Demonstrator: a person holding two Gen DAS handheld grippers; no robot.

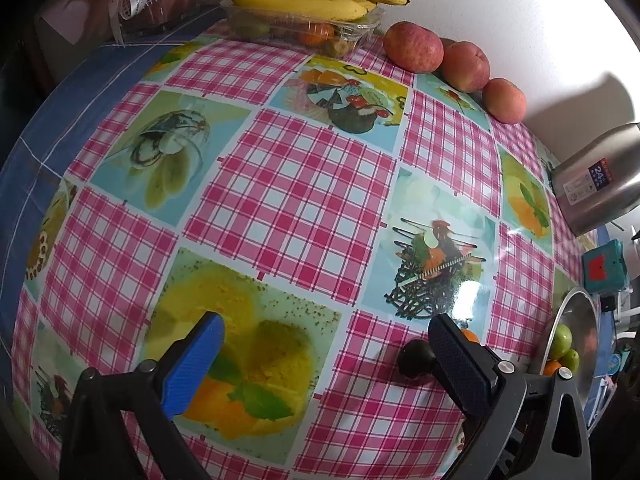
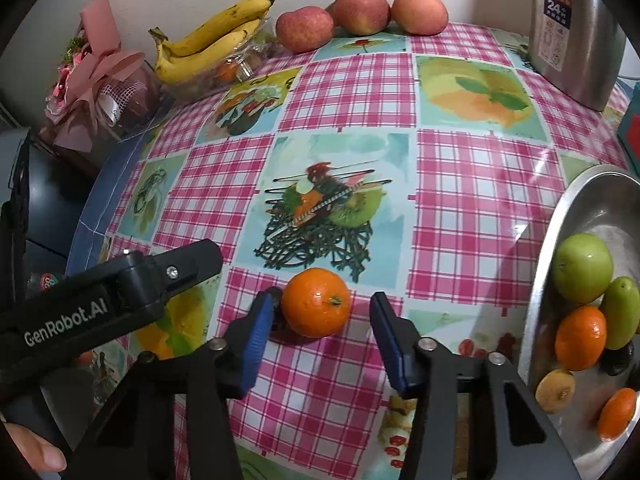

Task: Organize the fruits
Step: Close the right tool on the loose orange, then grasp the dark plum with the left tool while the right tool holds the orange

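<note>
Right wrist view: the right hand-held gripper (image 2: 316, 334) straddles the orange (image 2: 316, 302) on the desk (image 2: 472, 216), jaws narrowed but its pads not yet touching; an off-centre squeeze could roll the orange away. The left hand-held gripper (image 1: 324, 356) hangs wide, empty

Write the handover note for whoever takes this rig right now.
Right gripper: open, straddling the loose mandarin on the tablecloth; left pad near it, right pad apart. Not gripped.
Left gripper: open, empty.
Done: steel bowl holds green fruits and other mandarins.
Left: this mandarin and a small dark fruit; apples and bananas sit by the wall.
</note>
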